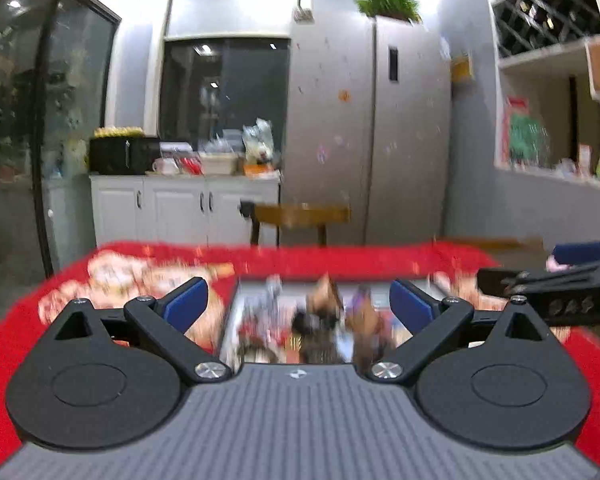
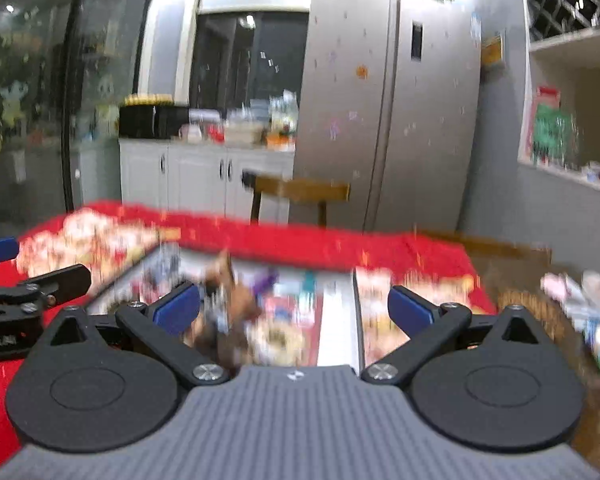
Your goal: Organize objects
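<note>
Fingers wide apart on both tools, nothing between them. The left gripper (image 1: 298, 304) points over a red-clothed counter (image 1: 12, 332), its blue-padded fingers (image 1: 186, 304) spread, and straight ahead of the gap sits a shallow white tray (image 1: 230, 320) heaped with blurred small objects (image 1: 319, 320), brown and purple among them; what each one is cannot be told through the blur. The right gripper (image 2: 294, 306) is equally splayed, one blue finger (image 2: 409, 312) to the right of the tray's pale rim (image 2: 335, 328), the other over the jumble inside. Each tool shows at the edge of the other's view, side by side, apart. Past the right finger, more blurred items (image 2: 587, 312) lie at the counter's far side. Beyond the fingertips stand a wooden chair (image 1: 301, 214) and a silver fridge (image 1: 367, 128).
</note>
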`<state>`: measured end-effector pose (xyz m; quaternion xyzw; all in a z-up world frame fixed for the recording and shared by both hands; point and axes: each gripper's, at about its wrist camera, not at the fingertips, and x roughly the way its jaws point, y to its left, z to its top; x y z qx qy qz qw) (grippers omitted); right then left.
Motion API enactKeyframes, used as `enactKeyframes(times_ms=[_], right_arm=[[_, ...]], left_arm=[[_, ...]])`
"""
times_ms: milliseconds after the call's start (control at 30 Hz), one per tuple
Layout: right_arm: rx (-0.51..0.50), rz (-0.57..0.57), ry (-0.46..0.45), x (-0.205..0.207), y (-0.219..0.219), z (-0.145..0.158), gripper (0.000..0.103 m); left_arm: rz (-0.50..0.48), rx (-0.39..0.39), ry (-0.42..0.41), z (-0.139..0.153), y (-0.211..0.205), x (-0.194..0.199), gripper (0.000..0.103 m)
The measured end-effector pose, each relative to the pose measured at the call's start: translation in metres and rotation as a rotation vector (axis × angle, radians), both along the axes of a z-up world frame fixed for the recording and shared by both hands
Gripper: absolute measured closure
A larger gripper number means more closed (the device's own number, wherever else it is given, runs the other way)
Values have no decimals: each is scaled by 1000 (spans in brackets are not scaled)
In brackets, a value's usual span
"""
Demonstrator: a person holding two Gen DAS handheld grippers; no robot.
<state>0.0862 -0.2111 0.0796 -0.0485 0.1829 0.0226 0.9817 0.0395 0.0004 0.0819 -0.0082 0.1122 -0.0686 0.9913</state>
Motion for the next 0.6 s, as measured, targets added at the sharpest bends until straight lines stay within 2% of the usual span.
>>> enactKeyframes(times_ms=[67, 133, 200, 267, 333, 367, 400, 433, 533, 600], right_arm=[[13, -24, 20, -1, -3, -18, 0], [30, -43, 5, -3, -5, -34, 0], [50, -45, -13, -2, -5, -48, 0], [88, -33, -18, -2, -8, -62, 0], [156, -11, 1, -4, -14, -80, 0], [147, 21, 99, 2, -14, -80, 0], [145, 70, 157, 3, -16, -78, 0], [156, 107, 145, 0, -19, -78, 0], [81, 32, 81, -11, -14, -82, 0], [73, 19, 94, -9, -12, -82, 0]], left_arm=[[35, 12, 10, -29, 3, -1, 4], [41, 22, 81, -44, 6, 4, 4], [45, 11, 104, -55, 10, 8, 4], [55, 7, 167, -58, 14, 17, 4], [62, -22, 191, -59, 17, 24, 4], [71, -29, 186, -60, 17, 26, 4], [75, -22, 182, -61, 16, 27, 4], [76, -5, 183, -61, 14, 27, 4], [61, 24, 191, -62, 8, 30, 4], [47, 42, 198, -62, 4, 32, 4]])
